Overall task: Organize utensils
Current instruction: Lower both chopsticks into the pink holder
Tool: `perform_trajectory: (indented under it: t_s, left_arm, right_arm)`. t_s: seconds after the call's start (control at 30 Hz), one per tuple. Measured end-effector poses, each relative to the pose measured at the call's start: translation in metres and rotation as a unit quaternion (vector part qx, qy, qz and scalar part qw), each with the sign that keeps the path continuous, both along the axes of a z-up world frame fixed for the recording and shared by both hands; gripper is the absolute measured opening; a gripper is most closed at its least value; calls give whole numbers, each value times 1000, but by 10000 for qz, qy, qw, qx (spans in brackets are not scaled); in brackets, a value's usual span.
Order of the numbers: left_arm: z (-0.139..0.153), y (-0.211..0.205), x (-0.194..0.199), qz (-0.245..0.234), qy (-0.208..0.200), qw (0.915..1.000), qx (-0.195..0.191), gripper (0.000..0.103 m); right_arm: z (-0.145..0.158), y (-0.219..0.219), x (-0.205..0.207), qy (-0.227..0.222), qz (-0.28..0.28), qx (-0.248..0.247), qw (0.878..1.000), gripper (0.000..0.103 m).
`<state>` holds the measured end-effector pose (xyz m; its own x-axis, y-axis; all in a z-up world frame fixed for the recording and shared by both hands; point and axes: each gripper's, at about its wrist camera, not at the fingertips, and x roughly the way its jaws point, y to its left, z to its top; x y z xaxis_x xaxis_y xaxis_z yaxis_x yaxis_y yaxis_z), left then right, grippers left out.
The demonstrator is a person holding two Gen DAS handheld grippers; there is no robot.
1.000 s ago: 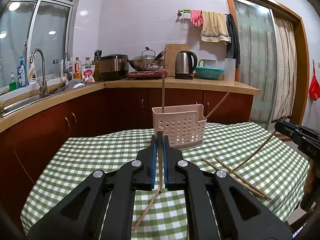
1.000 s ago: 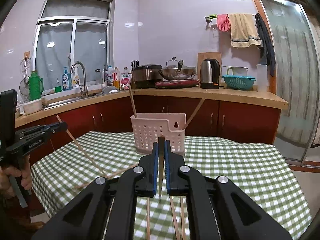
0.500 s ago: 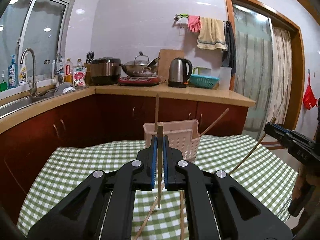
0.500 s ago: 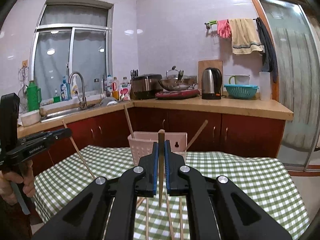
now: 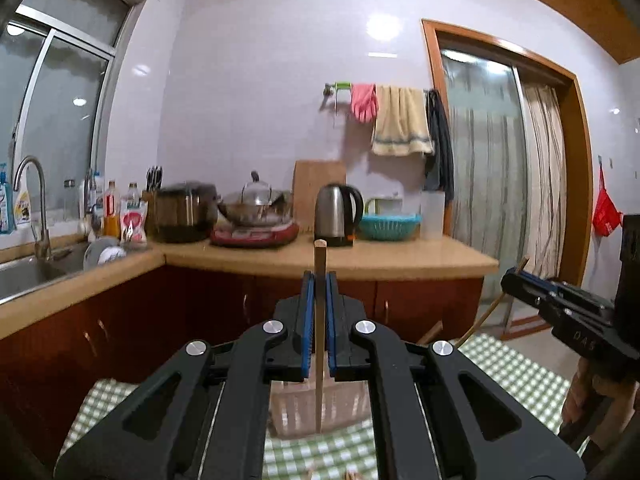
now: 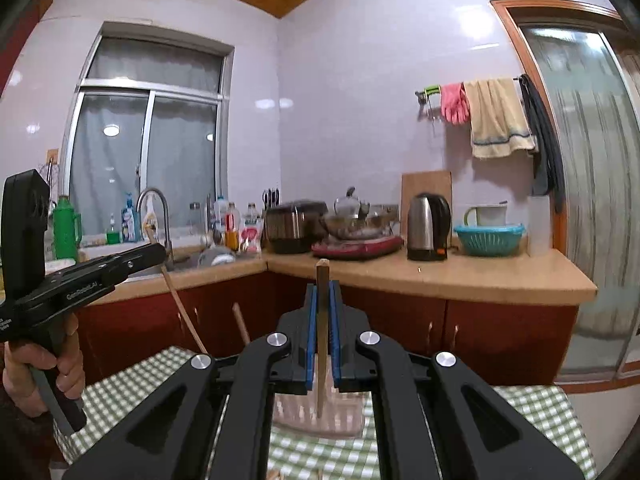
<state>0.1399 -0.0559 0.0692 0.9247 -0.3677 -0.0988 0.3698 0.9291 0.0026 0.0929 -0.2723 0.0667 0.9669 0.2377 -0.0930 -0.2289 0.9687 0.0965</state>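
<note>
My left gripper is shut on a wooden chopstick that stands upright between its blue pads. Behind and below it sits the pale perforated utensil holder on the green checked tablecloth. My right gripper is likewise shut on an upright chopstick, above the same holder. Each view shows the other gripper off to the side: the right gripper and the left gripper, each with its chopstick slanting down. Another chopstick leans out of the holder.
Beyond the table runs an L-shaped wooden counter with a kettle, a wok, a rice cooker and a sink with a tap. A sliding glass door is at the right. A hand grips the left tool's handle.
Both grippers have risen with their chopsticks still clamped. The holder and tablecloth have dropped to the bottom of both views, and the loose chopsticks on the cloth are out of sight.
</note>
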Motion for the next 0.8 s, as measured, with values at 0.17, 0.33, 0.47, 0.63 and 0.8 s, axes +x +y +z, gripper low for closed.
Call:
perform_trajectory:
  t_s: [0.17, 0.33, 0.47, 0.63, 0.8]
  left_arm:
    - [19, -9, 29, 105, -252, 9996, -74, 6]
    - [22, -14, 63, 251, -332, 9990, -150, 6]
    - [11, -19, 89, 333, -245, 9991, -95, 6]
    - [-13, -20, 111, 412, -31, 9991, -24, 6]
    - [-45, -18, 124, 424, 325, 9986, 43, 6]
  right_arm:
    - [14, -2, 26, -213, -17, -18, 9998, 7]
    - [8, -2, 58, -167, 13, -6, 9999, 7]
    - [-10, -2, 78, 43, 35, 26, 10000, 7]
    - [-36, 0, 100, 395, 93, 84, 9991, 7]
    - [-62, 3, 111, 748, 149, 113, 9970, 7]
